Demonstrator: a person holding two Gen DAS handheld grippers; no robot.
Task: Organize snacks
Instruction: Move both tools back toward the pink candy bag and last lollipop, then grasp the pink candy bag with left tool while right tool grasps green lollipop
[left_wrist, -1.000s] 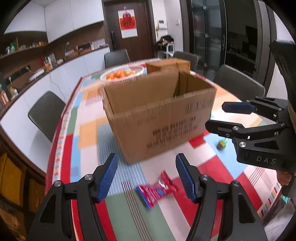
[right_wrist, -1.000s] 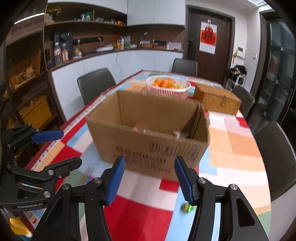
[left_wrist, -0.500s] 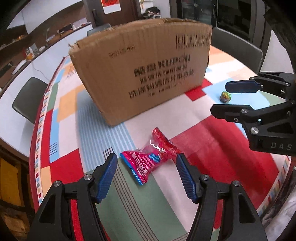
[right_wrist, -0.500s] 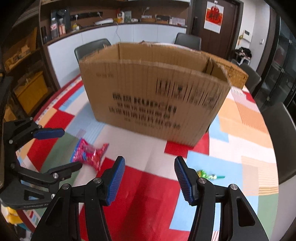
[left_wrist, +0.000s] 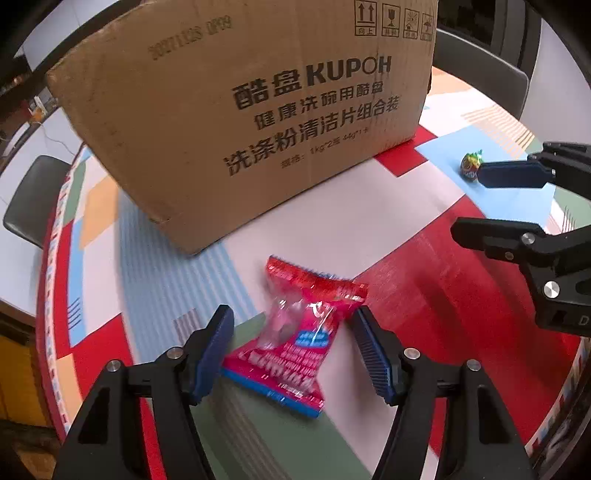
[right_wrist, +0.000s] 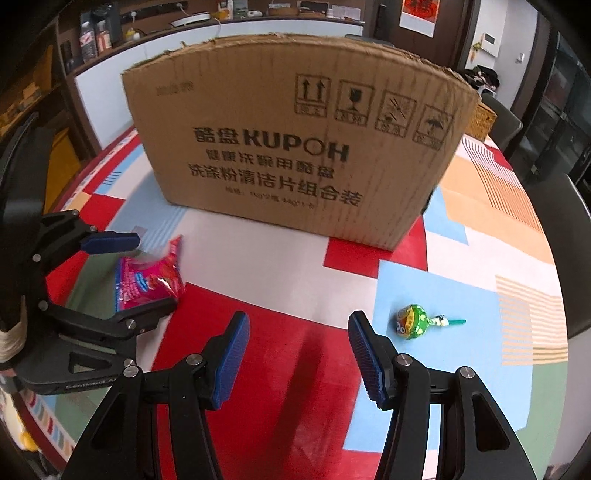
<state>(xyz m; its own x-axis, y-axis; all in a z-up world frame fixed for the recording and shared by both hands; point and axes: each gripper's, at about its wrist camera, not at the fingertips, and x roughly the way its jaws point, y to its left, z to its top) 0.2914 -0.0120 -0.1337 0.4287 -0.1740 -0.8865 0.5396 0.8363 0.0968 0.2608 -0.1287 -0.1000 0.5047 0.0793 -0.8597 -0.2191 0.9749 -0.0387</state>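
Patchwork table (left_wrist: 424, 295), blurred snack packet (left_wrist: 299, 332) between jaws

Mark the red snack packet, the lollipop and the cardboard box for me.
red snack packet (left_wrist: 299, 332), left wrist view, on its clear middle window.
lollipop (right_wrist: 412, 320), right wrist view, on the green wrapped head.
cardboard box (right_wrist: 280, 147), right wrist view, on the printed front wall.

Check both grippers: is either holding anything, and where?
Nothing held. Left gripper is open around the red snack packet; right gripper is open over bare tablecloth.
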